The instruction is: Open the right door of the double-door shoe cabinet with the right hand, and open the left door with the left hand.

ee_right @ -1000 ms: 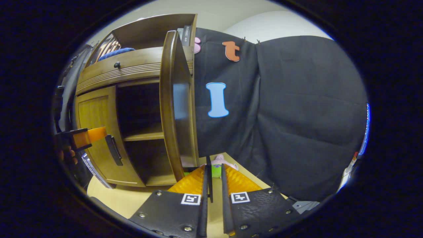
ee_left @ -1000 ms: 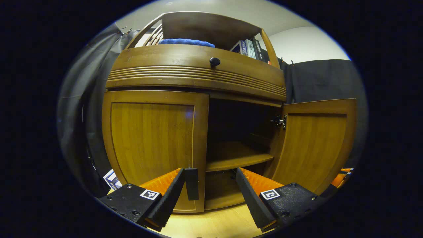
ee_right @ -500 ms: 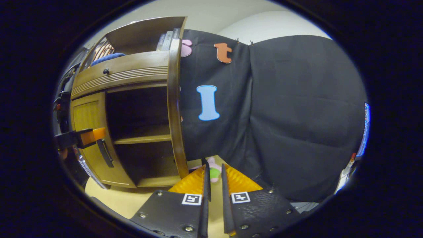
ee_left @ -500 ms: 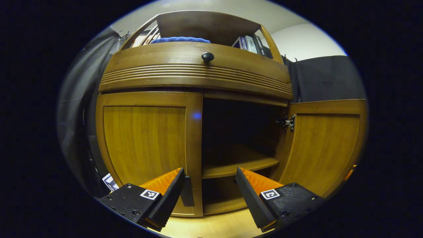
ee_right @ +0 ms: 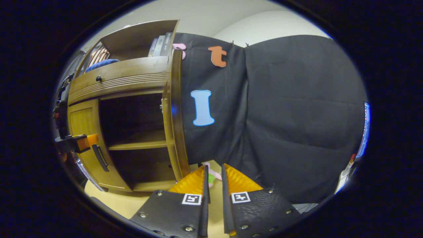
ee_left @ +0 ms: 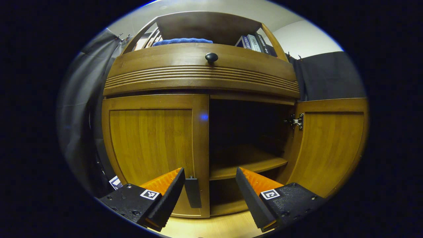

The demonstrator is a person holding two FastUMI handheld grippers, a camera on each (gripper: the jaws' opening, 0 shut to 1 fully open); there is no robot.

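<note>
1. left door [ee_left: 152,148] shut, its upright handle [ee_left: 192,192] just ahead of the left gripper [ee_left: 210,190], fingers apart.
2. right door [ee_left: 327,145] swung wide; right gripper [ee_right: 213,180] beside it, fingers nearly together, holding nothing.

A pale wall [ee_right: 264,29] and ceiling [ee_left: 211,8] rise above black cloth [ee_right: 297,115] draped to the right and grey cloth [ee_left: 82,109] to the left. The near floor [ee_left: 211,228] is light wood, warmly lit from above.
</note>
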